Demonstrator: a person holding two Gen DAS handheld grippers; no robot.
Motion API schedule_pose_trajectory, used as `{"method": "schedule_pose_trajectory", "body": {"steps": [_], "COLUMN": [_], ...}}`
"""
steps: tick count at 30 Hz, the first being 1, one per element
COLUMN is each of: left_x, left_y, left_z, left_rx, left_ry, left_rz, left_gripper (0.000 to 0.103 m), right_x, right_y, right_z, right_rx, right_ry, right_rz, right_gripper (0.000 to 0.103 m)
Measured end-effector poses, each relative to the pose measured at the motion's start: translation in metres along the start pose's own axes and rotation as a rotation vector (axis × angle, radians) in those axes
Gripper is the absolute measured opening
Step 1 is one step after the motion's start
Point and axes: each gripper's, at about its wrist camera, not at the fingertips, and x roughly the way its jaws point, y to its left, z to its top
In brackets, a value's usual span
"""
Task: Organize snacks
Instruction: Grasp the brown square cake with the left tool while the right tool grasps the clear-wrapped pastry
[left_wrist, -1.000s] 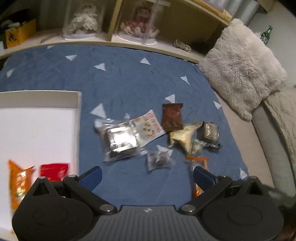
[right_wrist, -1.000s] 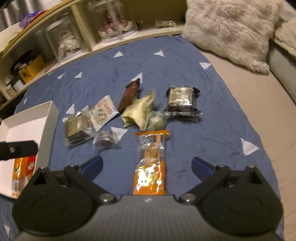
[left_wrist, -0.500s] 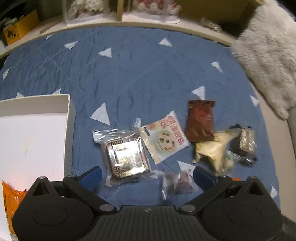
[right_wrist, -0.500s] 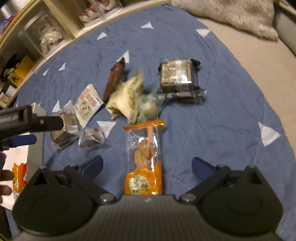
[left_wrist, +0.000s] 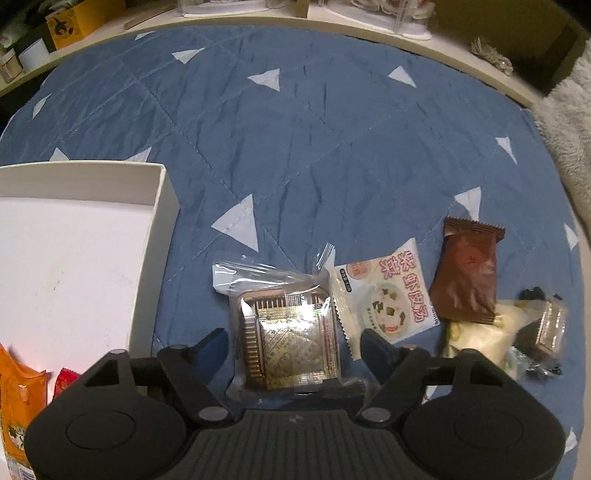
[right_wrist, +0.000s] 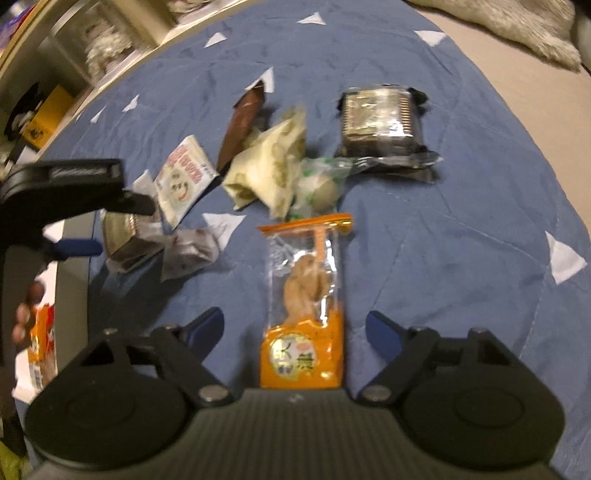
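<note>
Several snack packets lie on a blue quilt. My left gripper is open, its fingers on either side of a clear-wrapped gold cracker pack. Beside that pack lie a white soup sachet, a brown packet and a pale yellow bag. My right gripper is open around the lower end of an orange-and-clear snack packet. The right wrist view also shows the left gripper over the gold pack. A white box at left holds an orange packet and a red one.
A second gold cracker pack in dark wrap, a green-white sweet and a small crumpled wrapper lie on the quilt. A shelf with clear cases runs along the back. A fluffy pillow lies at the right.
Both grippers have dropped closer to the quilt. The left now straddles the gold cracker pack; the right now straddles the orange packet. Both stay open.
</note>
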Motion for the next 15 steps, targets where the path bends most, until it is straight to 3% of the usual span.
{"method": "schedule_pose_trajectory", "body": {"steps": [5, 12, 15], "left_x": [0.001, -0.003, -0.008], "left_y": [0.0, 0.003, 0.004], "left_z": [-0.002, -0.005, -0.009], "left_rx": [0.004, 0.03, 0.06], "left_ry": [-0.012, -0.037, -0.05], "left_rz": [0.031, 0.006, -0.015], "left_gripper": [0.059, 0.055, 0.054], "right_x": [0.005, 0.009, 0.009], "right_y": [-0.001, -0.007, -0.004], "right_z": [0.0, 0.002, 0.0], "right_rx": [0.007, 0.004, -0.012], "right_ry": [0.015, 0.019, 0.017], "right_rz": [-0.03, -0.031, -0.029], "right_gripper": [0.076, 0.054, 0.05]}}
